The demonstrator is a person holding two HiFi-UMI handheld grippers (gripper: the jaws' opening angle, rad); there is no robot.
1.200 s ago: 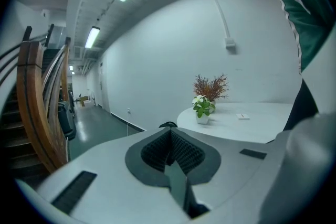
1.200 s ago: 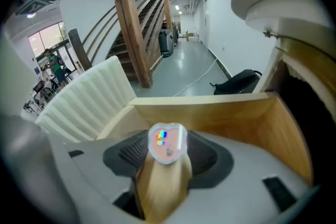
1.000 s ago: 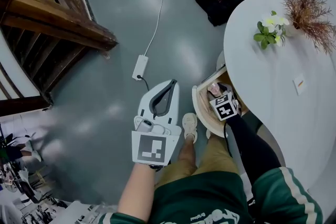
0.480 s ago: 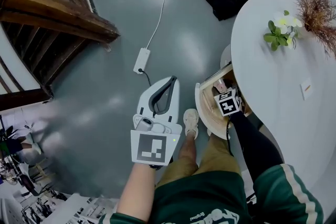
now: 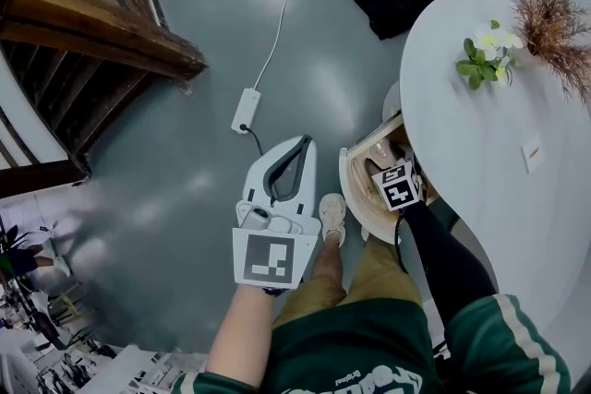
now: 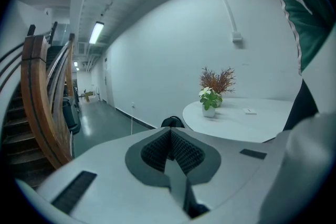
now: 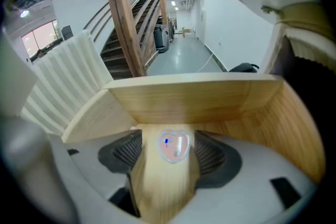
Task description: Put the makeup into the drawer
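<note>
One makeup piece [image 7: 174, 146] lay in the drawer [image 7: 194, 93] between the just-opening jaws of my right gripper [image 7: 172, 159], released; my left gripper [image 6: 169, 136] hung pressed together, unneeded.

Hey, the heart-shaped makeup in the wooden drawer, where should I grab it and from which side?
Grip the heart-shaped makeup across its curved flanks, coming from above through the open top of the drawer: it seems to lie face up, and walls close the sides. The right gripper, jaws just opened, straddles it without pressing.
</note>
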